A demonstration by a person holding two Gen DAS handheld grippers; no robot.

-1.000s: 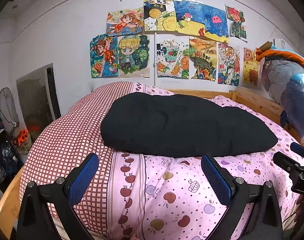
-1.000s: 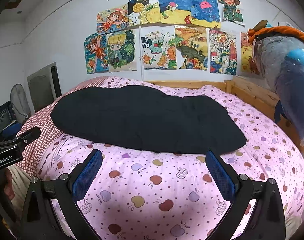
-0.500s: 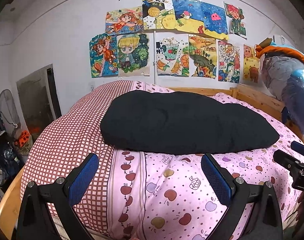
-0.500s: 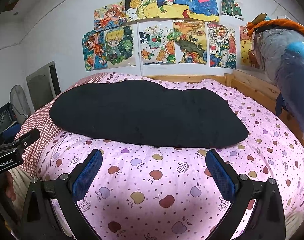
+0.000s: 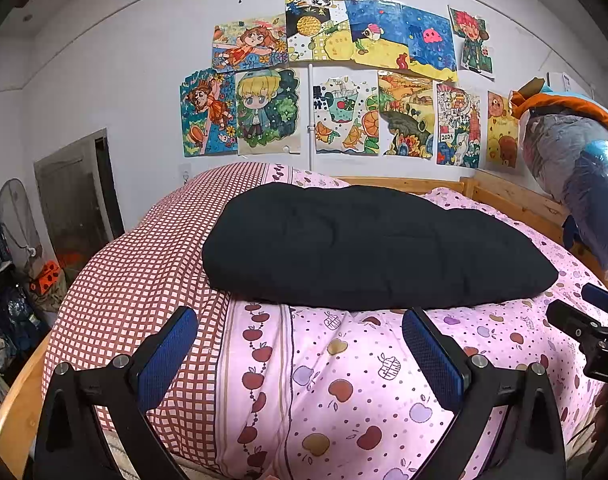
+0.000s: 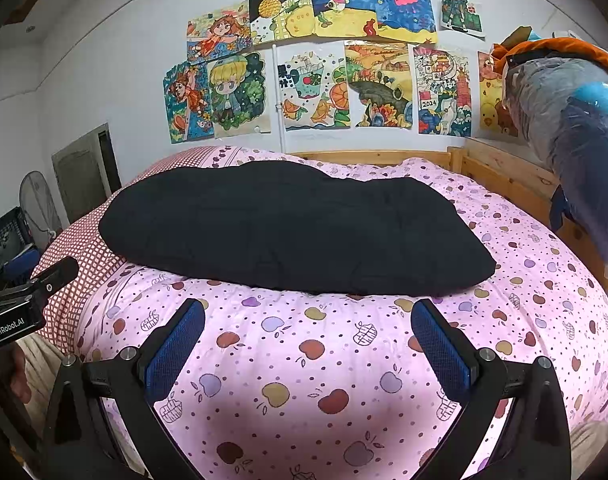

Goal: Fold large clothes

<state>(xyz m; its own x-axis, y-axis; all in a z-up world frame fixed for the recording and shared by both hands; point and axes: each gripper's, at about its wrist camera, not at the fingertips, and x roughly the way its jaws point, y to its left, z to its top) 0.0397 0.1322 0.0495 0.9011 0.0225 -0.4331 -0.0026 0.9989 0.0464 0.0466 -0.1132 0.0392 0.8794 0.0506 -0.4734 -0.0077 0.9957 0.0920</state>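
A large black garment [image 5: 367,244] lies folded into a flat oblong on the pink apple-print bedspread [image 5: 343,392]; it also shows in the right wrist view [image 6: 288,228]. My left gripper [image 5: 300,352] is open and empty, held above the bed's near edge, short of the garment. My right gripper [image 6: 307,344] is open and empty, also in front of the garment's near edge. Each gripper's body shows at the side of the other's view: the right one [image 5: 591,332], the left one [image 6: 20,300].
A red-checked part of the cover [image 5: 144,272] lies to the left. A wooden bed frame [image 6: 503,176] runs along the back and right. A plastic-wrapped bundle [image 6: 575,128] hangs at the right. Drawings [image 5: 343,80] cover the wall. A fan [image 5: 16,216] and crates stand at the left.
Both grippers have drifted slightly; the views have tilted a little, so the garment sits slightly lower in frame. The garment has not moved and both grippers stay open.
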